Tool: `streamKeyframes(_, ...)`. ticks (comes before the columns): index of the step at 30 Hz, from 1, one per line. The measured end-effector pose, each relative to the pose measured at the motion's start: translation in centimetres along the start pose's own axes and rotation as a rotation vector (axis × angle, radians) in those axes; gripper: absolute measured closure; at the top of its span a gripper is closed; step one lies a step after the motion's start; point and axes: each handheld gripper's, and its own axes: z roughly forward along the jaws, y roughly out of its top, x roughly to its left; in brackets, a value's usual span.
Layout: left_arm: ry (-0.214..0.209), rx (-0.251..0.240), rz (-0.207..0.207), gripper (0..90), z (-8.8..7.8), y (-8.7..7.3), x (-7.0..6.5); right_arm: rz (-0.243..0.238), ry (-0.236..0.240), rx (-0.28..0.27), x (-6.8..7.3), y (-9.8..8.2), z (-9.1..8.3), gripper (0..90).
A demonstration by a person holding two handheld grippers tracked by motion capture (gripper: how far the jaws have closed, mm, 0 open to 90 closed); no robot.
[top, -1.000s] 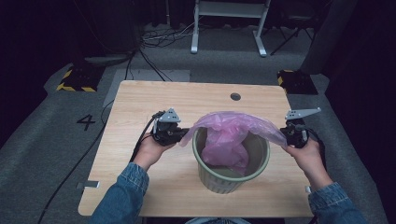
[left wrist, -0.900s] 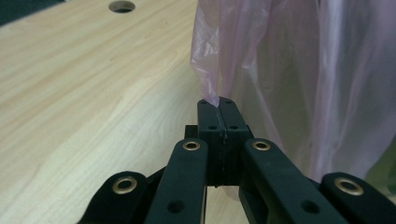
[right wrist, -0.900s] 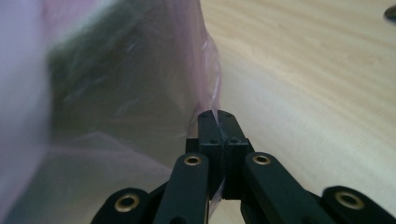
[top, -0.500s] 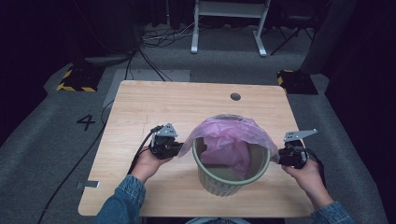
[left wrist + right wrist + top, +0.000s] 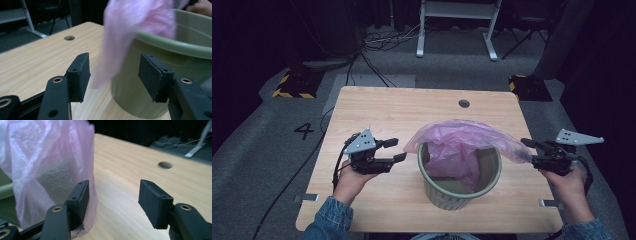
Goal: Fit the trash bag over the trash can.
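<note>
Pale wood bench [image 5: 387, 115] seen from above, a person's hands entering from its near edge. At left, the left hand [image 5: 348, 181] holds the left gripper [image 5: 396, 150] over the bench's left half, jaws spread apart w/ nothing between them, tips pointing toward the bin and stopping just short of the bag's hanging left corner. In the left gripper view the two black pads [image 5: 79, 75] stand wide, the pink film dangling in the gap beyond them, not pinched.

Centre: an olive-green bin [image 5: 457, 192] stands upright near the bench's near edge, slightly right of middle. A pink plastic bag [image 5: 462, 140] is draped over its mouth, part sagging inside, the rest spread above the rim and reaching past it on both sides. A round cable hole [image 5: 464, 103] sits toward the far edge.

At right, the right hand [image 5: 568, 182] holds the right gripper [image 5: 528, 151] at the bench's right edge, its tips at the bag's stretched right corner. The right gripper view shows jaws apart; the film lies against the left pad [image 5: 81, 200] only, so released, not clamped.

Off the bench: grey floor, a painted "4" [image 5: 305, 131] at left, cables [image 5: 377, 42] and a white frame [image 5: 457, 22] at the back.
</note>
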Motion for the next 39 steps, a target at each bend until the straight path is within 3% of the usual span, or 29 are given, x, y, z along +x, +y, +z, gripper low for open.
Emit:
streamKeyframes(3,0.034,0.016,0.048,41.3,0.4,0.6,-0.4,-0.016,-0.052,-0.030,-0.3,0.7,-1.4,40.1)
streamKeyframes(9,0.051,0.022,0.057,40.8,2.1,1.8,0.4,0.012,-0.097,-0.060,-1.2,1.2,-2.3,38.9)
streamKeyframes(12,0.048,0.029,0.068,40.8,3.1,2.4,0.8,0.041,-0.093,-0.023,-2.1,0.9,-1.5,38.6)
streamKeyframes(15,0.015,0.028,0.044,42.2,4.2,2.5,1.3,0.075,-0.048,0.051,-2.7,0.2,0.2,38.6)
streamKeyframes(18,-0.003,0.041,0.045,53.8,4.5,2.5,1.3,0.075,-0.026,0.099,-2.5,-0.4,1.7,39.1)
streamKeyframes(19,0.000,0.049,0.051,61.6,4.5,2.6,1.1,0.068,-0.028,0.107,-2.3,-0.5,1.9,38.8)
streamKeyframes(22,0.020,0.058,0.080,82.1,4.1,3.0,0.4,0.060,-0.024,0.079,-2.2,-0.1,1.6,39.6)
streamKeyframes(24,0.029,0.048,0.096,87.7,3.7,3.4,0.1,0.054,-0.033,0.071,-2.3,0.4,0.9,39.6)
streamKeyframes(28,0.035,0.027,0.114,89.2,3.1,3.9,-0.3,0.036,-0.070,0.007,-2.2,1.6,-1.1,38.6)
streamKeyframes(30,0.034,0.027,0.121,89.2,3.1,4.1,-0.5,0.020,-0.058,-0.038,-1.9,2.2,-1.9,38.2)
streamKeyframes(32,0.036,0.031,0.133,89.2,3.2,4.2,-0.8,-0.017,-0.003,-0.094,-0.8,3.1,-2.6,36.6)
streamKeyframes(34,0.034,0.037,0.141,89.1,3.3,4.3,-1.1,-0.048,0.053,-0.118,0.2,3.6,-2.6,35.0)
streamKeyframes(39,0.018,0.030,0.149,89.0,3.2,4.5,-1.7,-0.104,0.158,-0.080,2.1,3.9,-0.7,34.5)
